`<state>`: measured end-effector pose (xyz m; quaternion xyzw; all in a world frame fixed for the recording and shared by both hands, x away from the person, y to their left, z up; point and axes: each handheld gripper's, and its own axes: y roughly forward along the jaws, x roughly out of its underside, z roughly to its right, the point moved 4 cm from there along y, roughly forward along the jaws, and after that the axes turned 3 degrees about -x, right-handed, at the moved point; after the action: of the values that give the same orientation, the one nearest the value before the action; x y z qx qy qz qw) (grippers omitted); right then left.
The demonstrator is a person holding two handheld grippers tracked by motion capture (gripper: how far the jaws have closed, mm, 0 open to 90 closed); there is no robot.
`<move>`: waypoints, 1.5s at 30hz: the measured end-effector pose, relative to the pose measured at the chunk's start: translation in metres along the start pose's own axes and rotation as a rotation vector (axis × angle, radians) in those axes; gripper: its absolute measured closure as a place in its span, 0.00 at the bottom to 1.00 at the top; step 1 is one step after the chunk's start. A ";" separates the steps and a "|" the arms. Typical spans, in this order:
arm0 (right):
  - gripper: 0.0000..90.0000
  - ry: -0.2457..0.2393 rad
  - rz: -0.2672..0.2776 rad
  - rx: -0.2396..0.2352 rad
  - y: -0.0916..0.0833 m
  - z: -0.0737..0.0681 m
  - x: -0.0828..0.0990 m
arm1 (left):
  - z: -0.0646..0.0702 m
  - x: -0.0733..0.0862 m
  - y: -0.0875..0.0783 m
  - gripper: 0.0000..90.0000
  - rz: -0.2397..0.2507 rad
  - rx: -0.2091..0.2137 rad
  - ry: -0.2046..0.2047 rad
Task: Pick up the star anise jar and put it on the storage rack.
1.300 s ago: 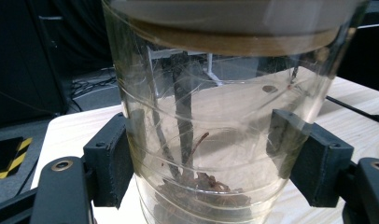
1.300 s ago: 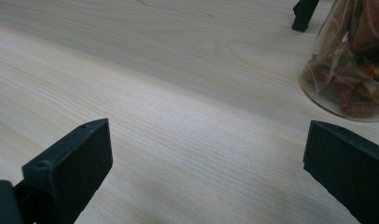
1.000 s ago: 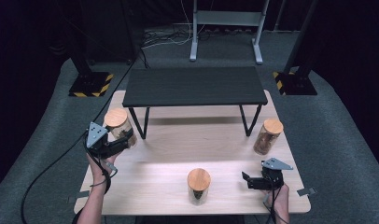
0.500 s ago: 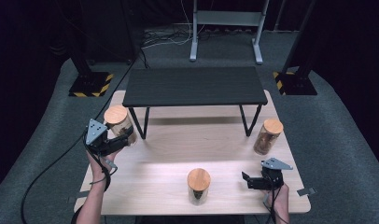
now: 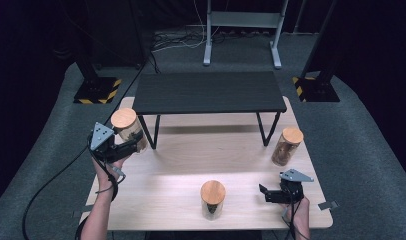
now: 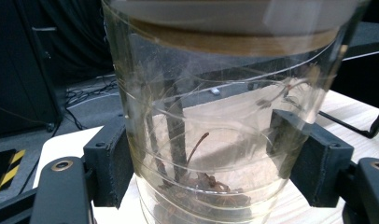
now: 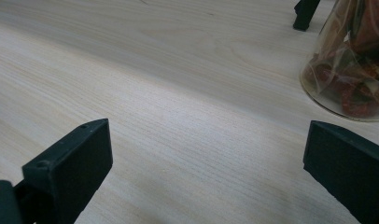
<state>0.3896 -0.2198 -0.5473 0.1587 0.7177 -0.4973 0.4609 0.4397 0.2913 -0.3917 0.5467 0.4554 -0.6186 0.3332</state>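
Observation:
My left gripper (image 5: 135, 142) is shut on a clear glass jar (image 5: 127, 128) with a wooden lid at the left of the light wooden table (image 5: 181, 175). In the left gripper view the black pads (image 6: 110, 163) press both sides of the jar (image 6: 225, 116), which holds brown dried bits at its bottom. Near the front right edge my right gripper (image 5: 264, 193) rests low over the table, open with only bare wood between its jaws (image 7: 206, 172). A jar with reddish contents (image 7: 355, 70) stands off to its right side.
A second lidded jar (image 5: 212, 199) stands at the front middle, and a third (image 5: 286, 146) at the right. A low black shelf-table (image 5: 206, 92) on thin legs spans the back of the wooden table. A cable trails off the left edge.
My left gripper and the jar in it have shifted slightly up the picture. The right gripper has stayed still.

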 end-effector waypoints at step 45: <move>0.00 -0.003 -0.005 0.001 0.000 0.000 0.000 | 0.005 -0.036 0.006 0.27 0.004 0.042 0.022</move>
<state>0.3897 -0.2193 -0.5475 0.1562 0.7170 -0.4992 0.4607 0.4498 0.2811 -0.3577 0.5613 0.4447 -0.6215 0.3178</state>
